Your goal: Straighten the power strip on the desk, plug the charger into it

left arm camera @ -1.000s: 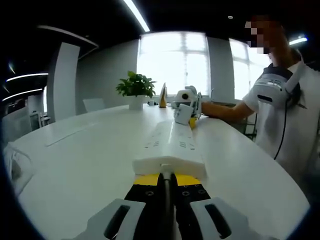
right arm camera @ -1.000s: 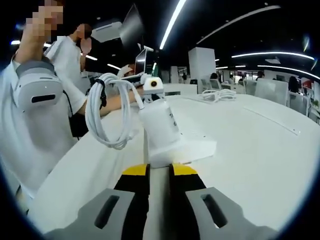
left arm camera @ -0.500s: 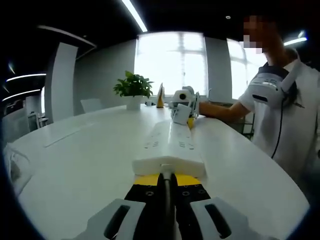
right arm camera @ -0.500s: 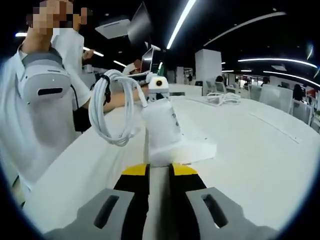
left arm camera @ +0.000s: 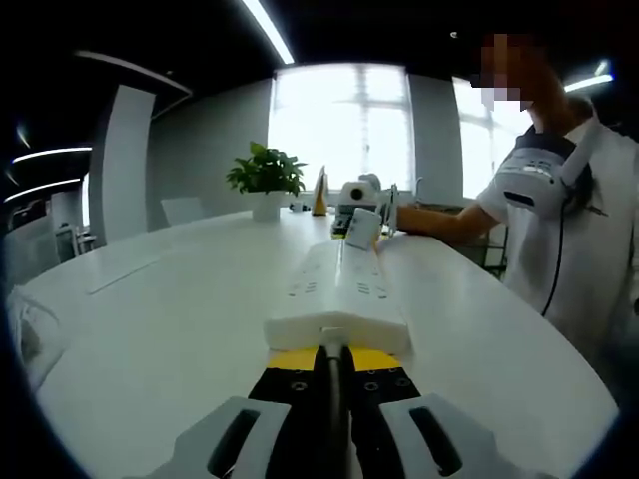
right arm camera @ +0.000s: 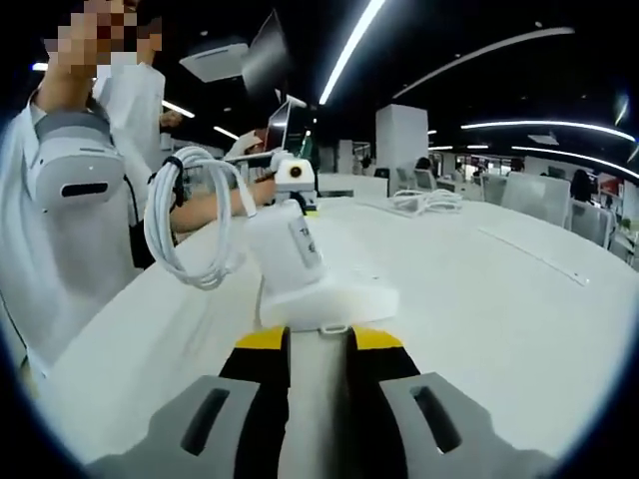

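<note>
In the left gripper view, one white power strip (left arm camera: pixel 339 289) lay lengthwise on the white worktop (left arm camera: pixel 170 329), its near end clamped between the closed fingers of the left gripper (left arm camera: pixel 332 351). Broad bare surface spread to the strip's left as far as the worktop's curved edge, with a narrower band to its right before the edge beside a person in white (left arm camera: pixel 584 220). At the strip's far end stood one charger (left arm camera: pixel 361 229) — held by the right gripper (left arm camera: pixel 374 205) — with a single potted plant (left arm camera: pixel 267 178) further back.

In the right gripper view, the right gripper (right arm camera: pixel 319 334) had its fingers shut on the charger (right arm camera: pixel 287 251), which was tilted at the strip's (right arm camera: pixel 334 298) end. One coiled white cable (right arm camera: pixel 190 225) hung on the charger's left — open worktop (right arm camera: pixel 489 299) ran out to the right.
</note>
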